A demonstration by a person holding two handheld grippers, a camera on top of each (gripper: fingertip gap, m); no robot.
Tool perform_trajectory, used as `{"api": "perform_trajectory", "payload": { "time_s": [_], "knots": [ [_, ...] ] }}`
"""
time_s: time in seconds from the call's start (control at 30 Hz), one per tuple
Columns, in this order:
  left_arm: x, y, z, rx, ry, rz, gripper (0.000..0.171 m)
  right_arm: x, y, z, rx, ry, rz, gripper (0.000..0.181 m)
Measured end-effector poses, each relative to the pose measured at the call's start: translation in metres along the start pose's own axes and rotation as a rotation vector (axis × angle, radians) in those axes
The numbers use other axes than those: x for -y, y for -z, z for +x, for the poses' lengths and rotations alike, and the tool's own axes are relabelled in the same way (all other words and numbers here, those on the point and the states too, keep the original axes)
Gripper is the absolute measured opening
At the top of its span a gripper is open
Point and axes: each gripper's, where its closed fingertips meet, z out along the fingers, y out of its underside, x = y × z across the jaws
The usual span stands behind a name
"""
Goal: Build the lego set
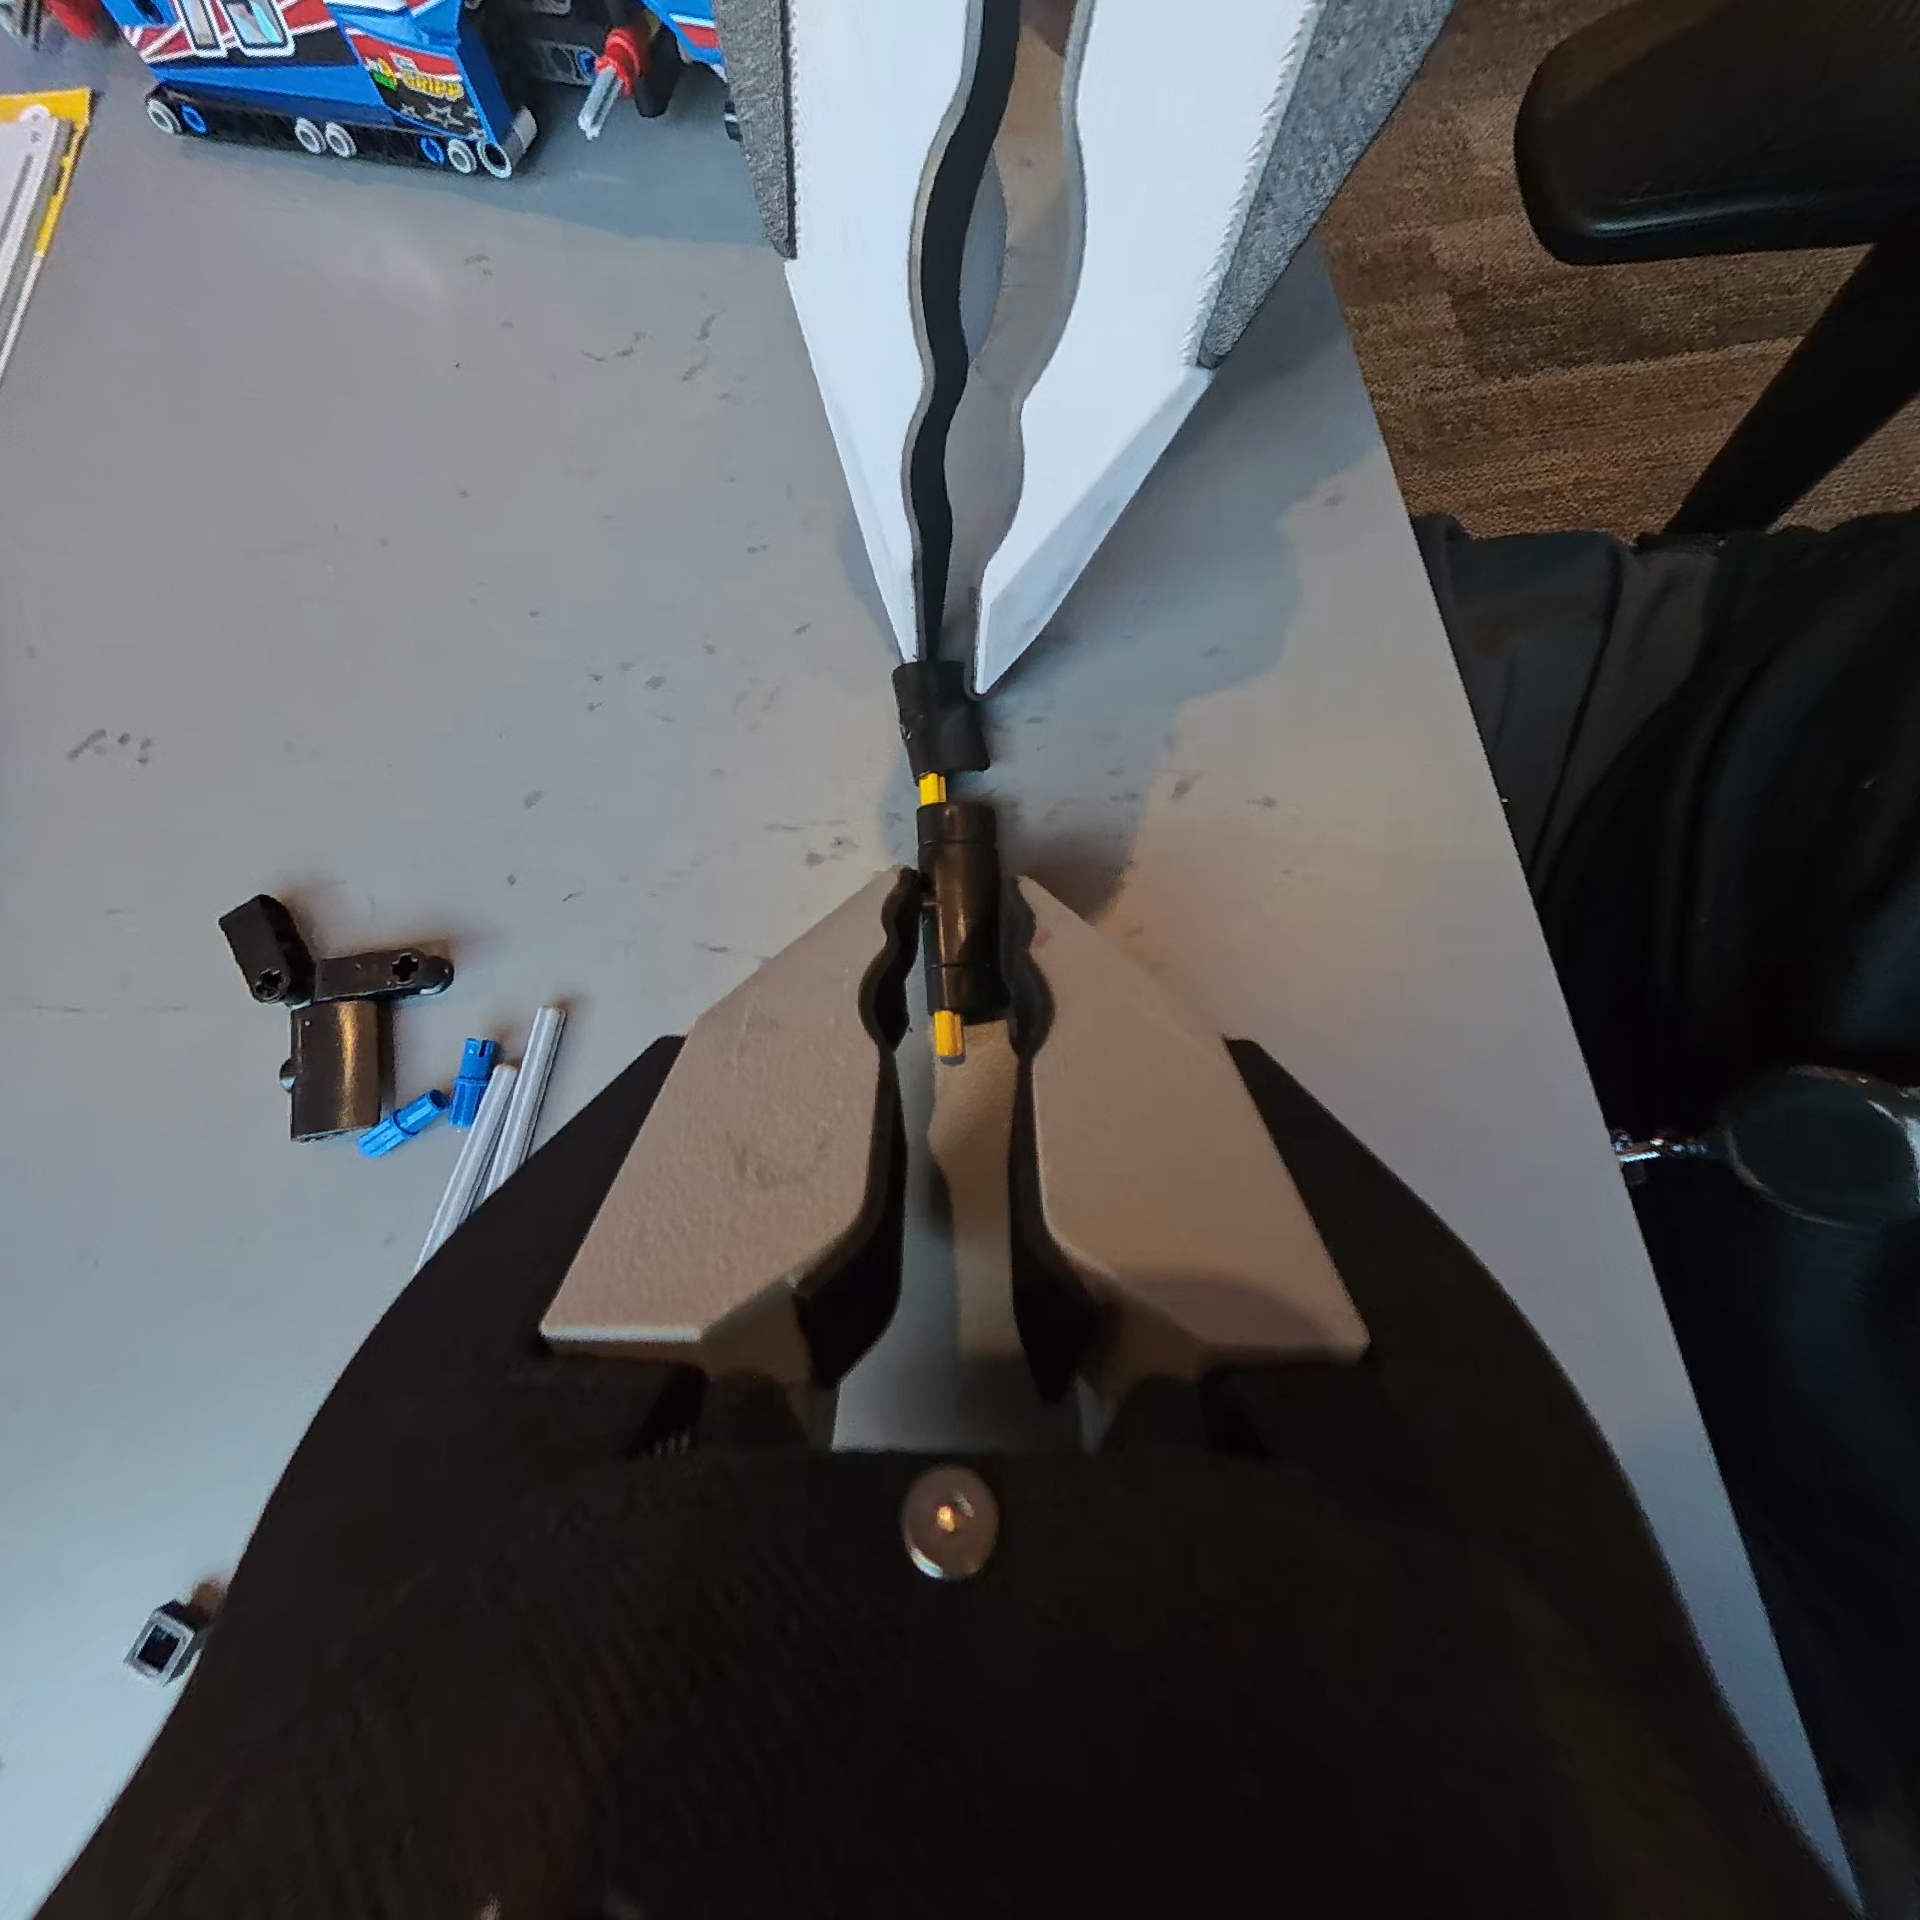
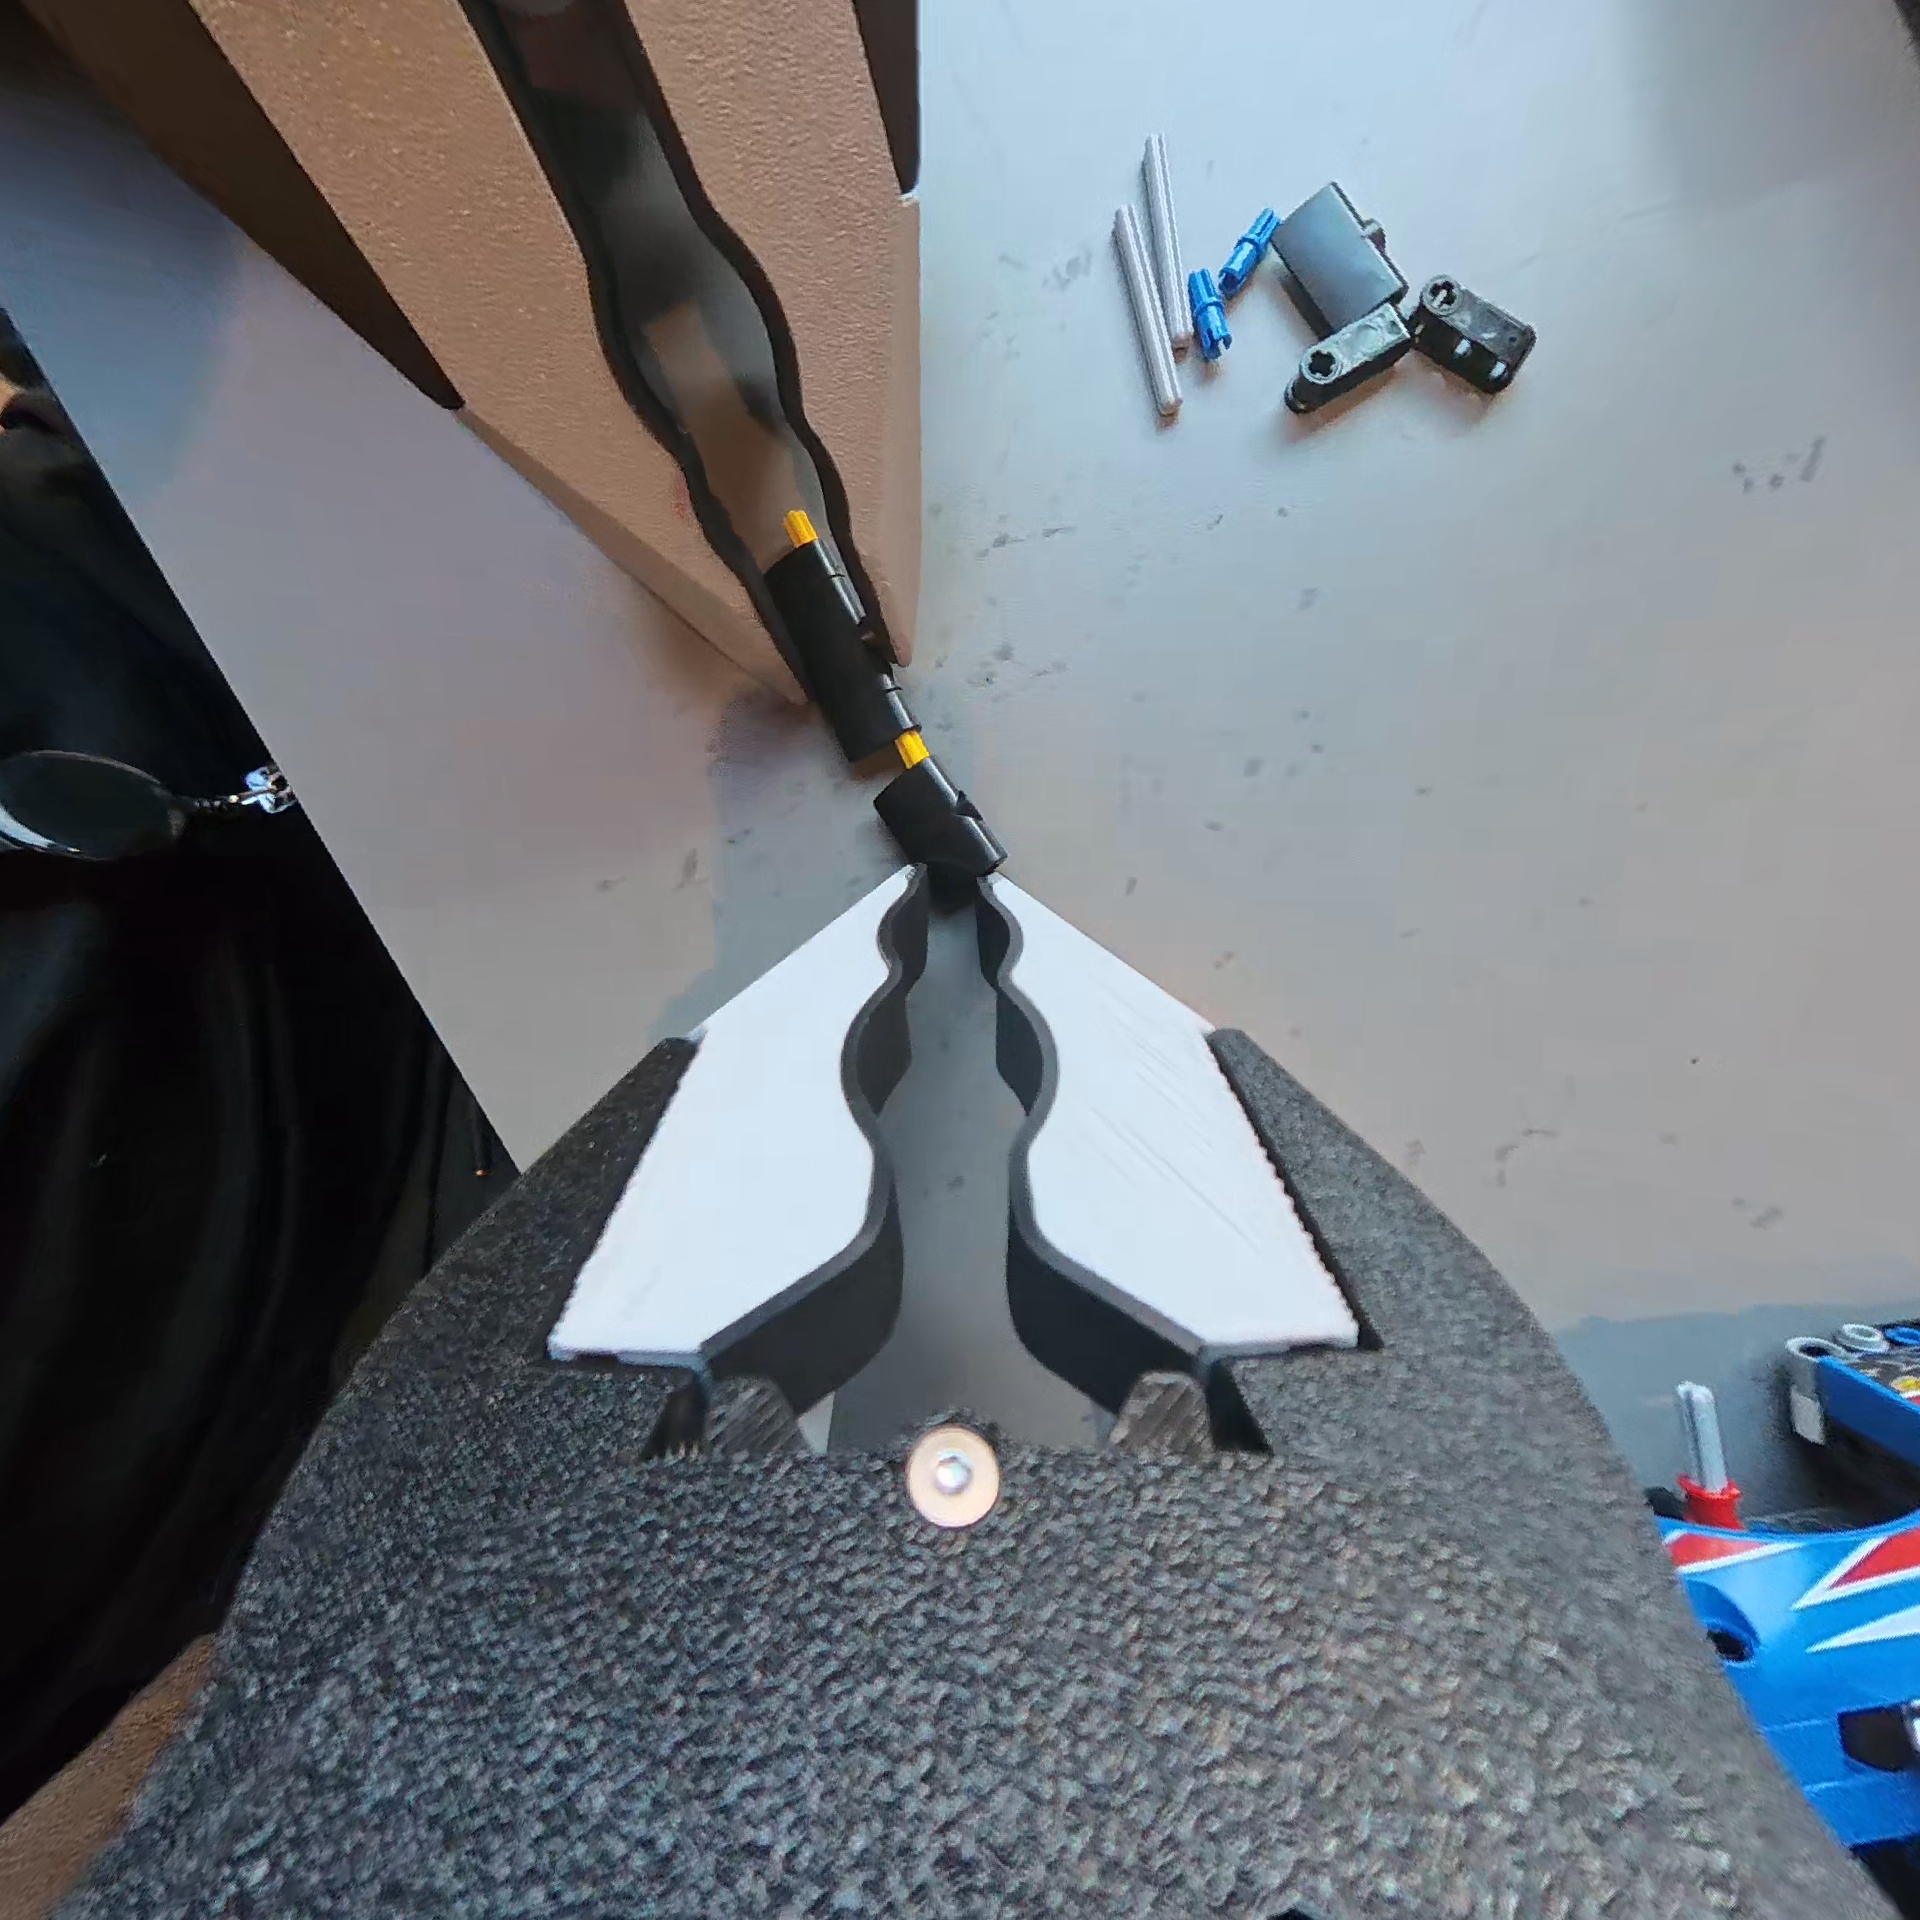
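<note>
Both grippers pinch one yellow axle (image 1: 948,1034) assembly over the grey table (image 1: 416,582), tip to tip.
Left gripper (image 1: 961,940) clamps the long black sleeve (image 1: 958,914); right gripper (image 2: 948,883) clamps the short black connector (image 2: 940,826) at the far end. Axle's long axis runs straight between them, along the left fingers. Left view alone shows the chair (image 1: 1714,135) far right; right view tilts the axle up-left. Loose parts (image 1: 343,1023) sit left; blue truck (image 1: 332,78) far left.

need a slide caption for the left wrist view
Left claw and right claw each grip a black sleeve on one yellow axle above the grey table.
</note>
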Motion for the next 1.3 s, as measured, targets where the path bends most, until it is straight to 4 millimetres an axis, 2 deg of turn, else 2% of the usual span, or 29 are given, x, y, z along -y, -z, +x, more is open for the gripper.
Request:
{"api": "perform_trajectory", "payload": {
  "time_s": [0.3,0.43,0.73,0.97,1.3],
  "knots": [
    [-0.0002,-0.0005,0.0001,-0.016,0.035,0.003,0.012,-0.0016,0.001,-0.0021,-0.077,0.272,0.006,0.007],
    [0.0006,-0.001,0.0013,-0.02,0.022,0.006,0.012,-0.0037,0.0027,-0.003,-0.032,0.157,0.006,0.01],
    [0.0009,-0.0013,0.0015,-0.02,0.018,0.006,0.011,-0.0049,0.0039,-0.0008,0.01,0.044,0.021,0.022],
    [0.0015,-0.002,0.001,-0.008,0.021,0.005,0.012,-0.0017,0.0006,-0.0004,0.019,-0.008,0.034,0.012],
    [0.0018,-0.003,0.0008,0.004,0.027,0.001,0.012,0.0001,-0.0002,-0.0015,-0.103,0.13,0.035,0.009]
  ]
}}
